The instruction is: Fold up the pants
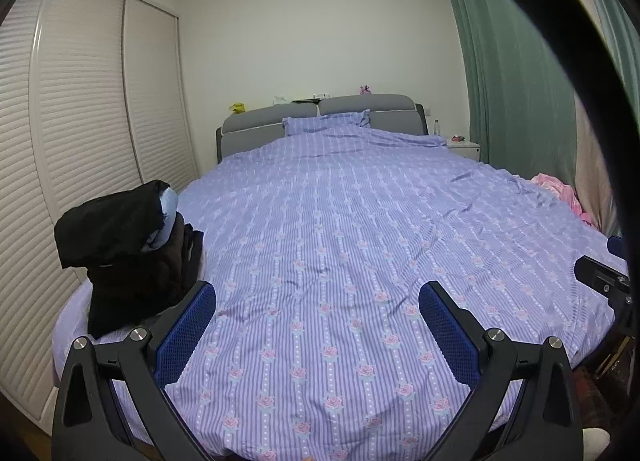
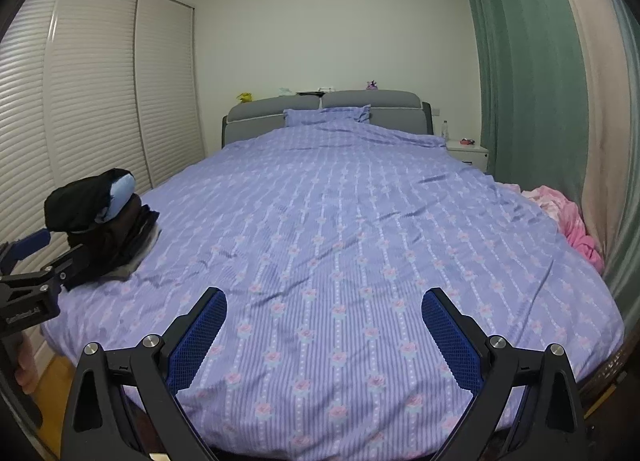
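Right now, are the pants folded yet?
It looks barely started. No pants are spread out on the purple bedspread. The left gripper and right gripper are both open and empty. The dark clothes pile at the bed's left edge sits untouched, so picking, spreading and folding are left.

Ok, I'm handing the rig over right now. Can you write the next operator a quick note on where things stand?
Left hand-held gripper: open, empty, above the bedspread.
Right hand-held gripper: open, empty, also over the bed.
Clothes: a dark pile sits at the bed's left edge, a light blue piece tucked in it. Pink fabric lies at the right edge.
Done: no pants are spread out for folding.
Left: pick pants from the pile, spread, fold.
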The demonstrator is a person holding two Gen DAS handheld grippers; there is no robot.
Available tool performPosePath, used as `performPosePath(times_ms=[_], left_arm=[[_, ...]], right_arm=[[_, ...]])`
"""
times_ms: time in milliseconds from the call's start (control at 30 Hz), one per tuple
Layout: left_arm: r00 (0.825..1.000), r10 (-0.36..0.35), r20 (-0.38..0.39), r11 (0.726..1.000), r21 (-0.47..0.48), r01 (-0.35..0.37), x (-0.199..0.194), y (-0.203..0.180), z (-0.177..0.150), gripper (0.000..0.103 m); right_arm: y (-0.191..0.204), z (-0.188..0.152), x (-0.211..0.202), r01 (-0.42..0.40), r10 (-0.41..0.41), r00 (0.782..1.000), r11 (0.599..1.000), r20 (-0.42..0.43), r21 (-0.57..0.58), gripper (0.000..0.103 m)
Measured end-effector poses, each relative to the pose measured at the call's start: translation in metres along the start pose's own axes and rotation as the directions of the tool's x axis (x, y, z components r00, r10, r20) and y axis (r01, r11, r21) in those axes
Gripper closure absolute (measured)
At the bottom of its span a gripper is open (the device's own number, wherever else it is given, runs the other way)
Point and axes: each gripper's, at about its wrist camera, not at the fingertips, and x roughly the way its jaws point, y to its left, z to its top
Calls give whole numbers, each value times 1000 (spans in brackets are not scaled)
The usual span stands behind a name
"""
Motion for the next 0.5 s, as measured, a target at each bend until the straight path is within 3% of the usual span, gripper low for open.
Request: performPosePath(times_ms=[500], left_arm=[[998,-59,-7,998,-4,59,3,-8,-6,0]], right_arm=[[9,-6,6,-16,15,999,1000,-29,-20,3]])
